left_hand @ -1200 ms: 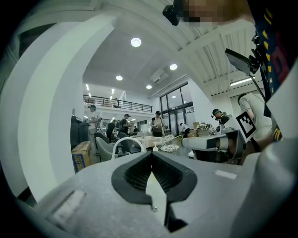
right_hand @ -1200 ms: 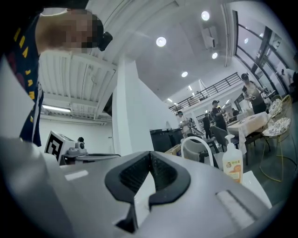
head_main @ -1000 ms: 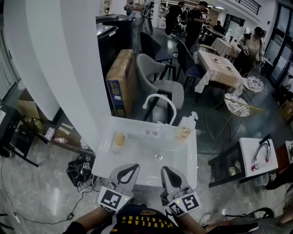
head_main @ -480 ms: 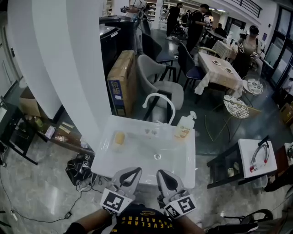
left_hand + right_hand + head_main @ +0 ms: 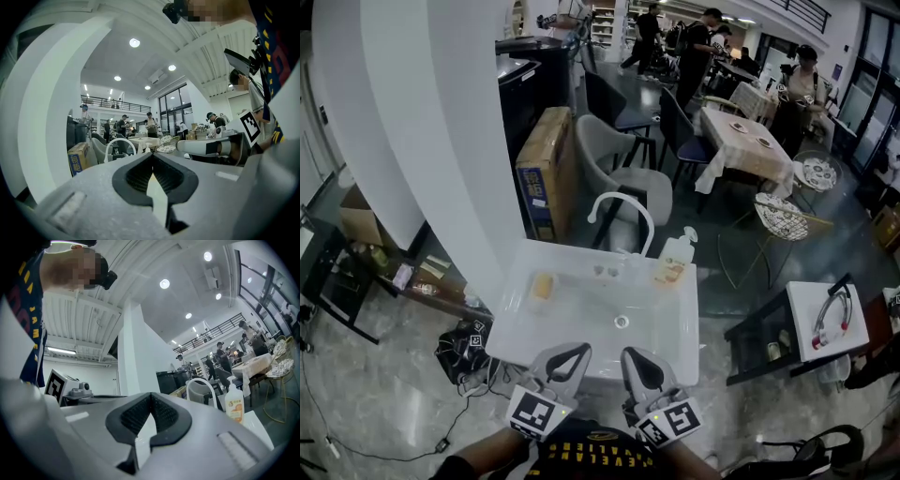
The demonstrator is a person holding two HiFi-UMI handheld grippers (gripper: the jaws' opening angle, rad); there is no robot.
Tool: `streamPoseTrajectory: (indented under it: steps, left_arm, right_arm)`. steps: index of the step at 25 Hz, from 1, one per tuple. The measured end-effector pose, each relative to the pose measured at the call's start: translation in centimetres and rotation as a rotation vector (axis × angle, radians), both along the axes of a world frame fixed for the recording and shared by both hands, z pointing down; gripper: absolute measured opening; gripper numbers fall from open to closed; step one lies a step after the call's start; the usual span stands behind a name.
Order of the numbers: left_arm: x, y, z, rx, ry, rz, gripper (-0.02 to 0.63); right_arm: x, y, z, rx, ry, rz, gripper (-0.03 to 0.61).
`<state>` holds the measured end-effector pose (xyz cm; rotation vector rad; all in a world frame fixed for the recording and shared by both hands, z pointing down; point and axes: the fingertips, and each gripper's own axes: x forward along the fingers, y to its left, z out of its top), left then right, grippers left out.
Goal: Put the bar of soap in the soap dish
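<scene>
The bar of soap (image 5: 543, 285) lies at the left side of the white sink (image 5: 581, 345), on what looks like a clear soap dish (image 5: 525, 302) - the dish's edges are faint, so its exact outline is hard to make out. Neither gripper touches it; both are held at the sink's near edge, well apart from the soap.

The left gripper (image 5: 574, 351) is clenched with nothing in it: in the left gripper view its ribbed pads meet at the tip and only the pale sink shows through the gap lower down. The right gripper (image 5: 634, 354) is the same - jaws pressed together, empty - and it sits just beside the left one, both pointing across the basin towards the tap.

In the middle of the basin is the drain (image 5: 622, 322). At the back rim stands a curved white tap (image 5: 620, 208), and to its right a pump bottle (image 5: 677, 261) with an orange label.

Behind the sink are a grey chair (image 5: 617, 178) and a cardboard box (image 5: 546, 171) leaning upright against a broad white pillar (image 5: 441, 141). A black bag (image 5: 459, 349) lies on the floor left of the sink, and a small white table (image 5: 825, 323) stands to the right. Further back, people stand around a table with a pale cloth (image 5: 741, 141).
</scene>
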<state>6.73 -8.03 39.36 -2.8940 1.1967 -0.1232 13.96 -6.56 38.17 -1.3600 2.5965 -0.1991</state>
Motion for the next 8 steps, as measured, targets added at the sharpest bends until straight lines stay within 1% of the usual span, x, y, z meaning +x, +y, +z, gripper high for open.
streamPoseTrajectory:
  steps: [8]
  left_arm:
    - [0.31,-0.02,-0.37,0.014,-0.019,0.002,0.003]
  right_arm:
    - [0.09,-0.13,0.42,-0.006,-0.007,-0.010,0.002]
